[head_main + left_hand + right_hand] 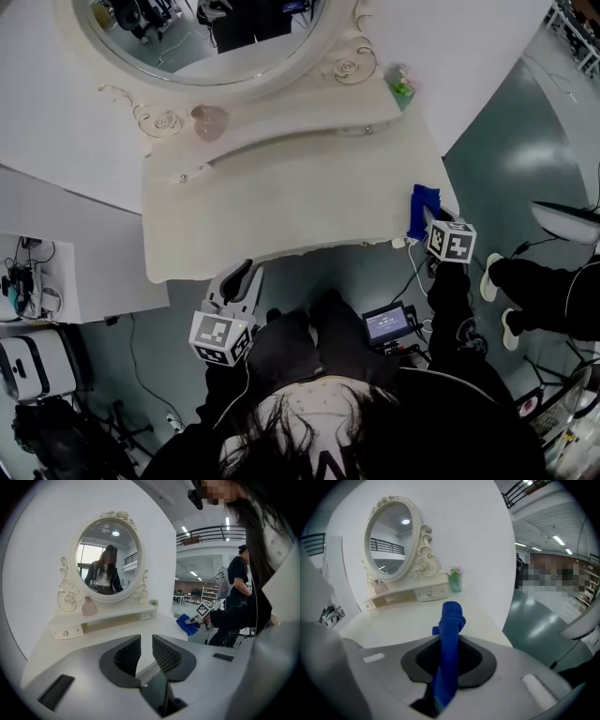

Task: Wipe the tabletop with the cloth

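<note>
The blue cloth (423,208) hangs bunched at the right end of the white tabletop (281,206), over its edge. My right gripper (427,225) is shut on it; in the right gripper view the cloth (451,620) stands up between the jaws of that gripper (449,654), above the tabletop (403,620). My left gripper (240,274) hovers at the table's front edge, left of centre. Its jaws are nearly together and hold nothing (146,645). From the left gripper view the cloth (186,623) shows far right.
An oval mirror (202,37) stands on a raised shelf at the back, with a pink bottle (208,122) and a small green plant (401,84). A person in white shoes (495,272) stands at right. A screen device (386,323) sits below the table's front edge.
</note>
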Tool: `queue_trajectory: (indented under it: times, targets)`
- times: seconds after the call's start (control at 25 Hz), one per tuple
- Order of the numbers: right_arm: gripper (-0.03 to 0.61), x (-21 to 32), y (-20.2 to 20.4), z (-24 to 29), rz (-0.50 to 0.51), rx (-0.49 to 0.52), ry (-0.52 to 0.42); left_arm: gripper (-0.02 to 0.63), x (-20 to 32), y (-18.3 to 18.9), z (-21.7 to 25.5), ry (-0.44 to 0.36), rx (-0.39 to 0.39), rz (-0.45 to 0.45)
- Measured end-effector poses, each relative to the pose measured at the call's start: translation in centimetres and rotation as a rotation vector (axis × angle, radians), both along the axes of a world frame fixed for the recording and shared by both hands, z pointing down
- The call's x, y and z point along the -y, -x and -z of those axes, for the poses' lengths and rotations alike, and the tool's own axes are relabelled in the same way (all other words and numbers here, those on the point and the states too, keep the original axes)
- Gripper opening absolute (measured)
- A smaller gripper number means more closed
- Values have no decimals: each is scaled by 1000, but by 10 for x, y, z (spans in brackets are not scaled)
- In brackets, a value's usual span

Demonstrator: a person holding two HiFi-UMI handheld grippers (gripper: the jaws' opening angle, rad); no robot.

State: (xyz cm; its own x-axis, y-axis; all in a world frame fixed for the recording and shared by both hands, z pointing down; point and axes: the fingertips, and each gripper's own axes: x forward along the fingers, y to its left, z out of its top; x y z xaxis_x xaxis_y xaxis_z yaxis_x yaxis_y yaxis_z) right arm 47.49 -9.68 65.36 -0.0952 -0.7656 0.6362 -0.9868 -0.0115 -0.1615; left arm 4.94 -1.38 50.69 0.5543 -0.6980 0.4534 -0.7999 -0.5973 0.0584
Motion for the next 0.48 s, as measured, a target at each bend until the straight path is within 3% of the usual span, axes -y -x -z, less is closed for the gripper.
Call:
queue_trajectory:
  times: [0.24, 0.48]
  targets:
    - [71, 2, 104, 54, 164, 25, -79, 64, -10, 43, 2, -13, -13, 45]
    - [72, -25, 213, 117, 221, 126, -173, 64, -27, 98, 3, -24, -26, 31]
